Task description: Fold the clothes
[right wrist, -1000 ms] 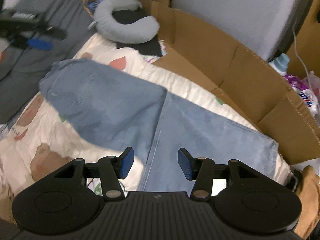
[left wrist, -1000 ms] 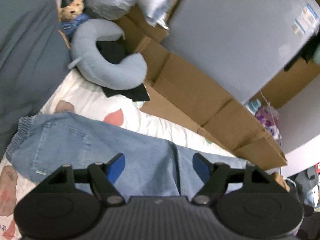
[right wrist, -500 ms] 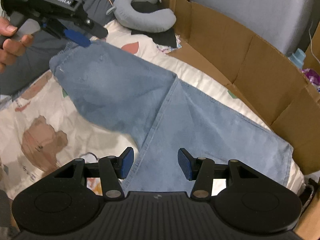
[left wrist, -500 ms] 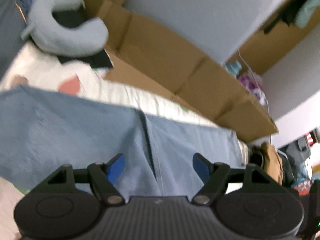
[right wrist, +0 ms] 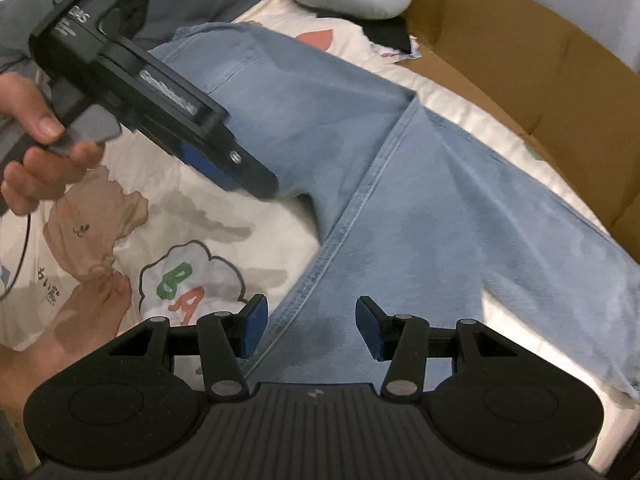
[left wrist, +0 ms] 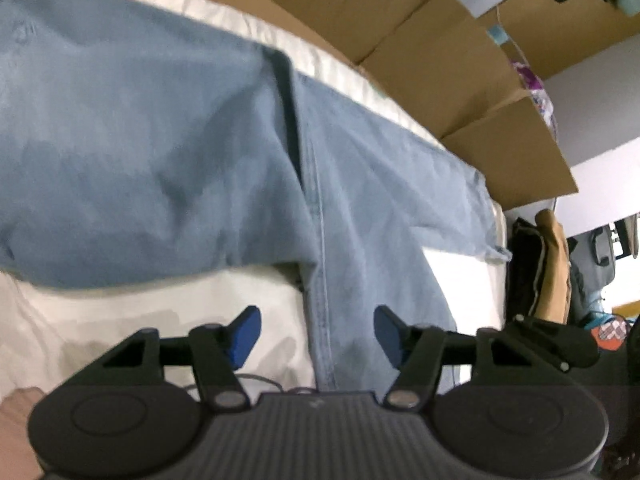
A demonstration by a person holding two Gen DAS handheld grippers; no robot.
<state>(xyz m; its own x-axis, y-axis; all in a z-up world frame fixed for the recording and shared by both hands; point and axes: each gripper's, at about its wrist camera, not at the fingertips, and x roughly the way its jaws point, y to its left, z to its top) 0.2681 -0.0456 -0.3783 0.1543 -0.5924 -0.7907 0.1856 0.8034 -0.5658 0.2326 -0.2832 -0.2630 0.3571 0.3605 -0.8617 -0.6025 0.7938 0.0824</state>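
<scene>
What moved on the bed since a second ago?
The left gripper swept from the waistband end of the jeans toward the crotch and legs. The right gripper came closer to the trouser legs. Both stayed open, holding nothing. The jeans stayed spread on the bedsheet.

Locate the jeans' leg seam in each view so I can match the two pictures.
Left wrist: the seam runs down the centre, ending between the open fingers.
Right wrist: the seam runs diagonally from upper right to lower left, centre frame.
Shared landmark: the cardboard along the jeans' far edge.
</scene>
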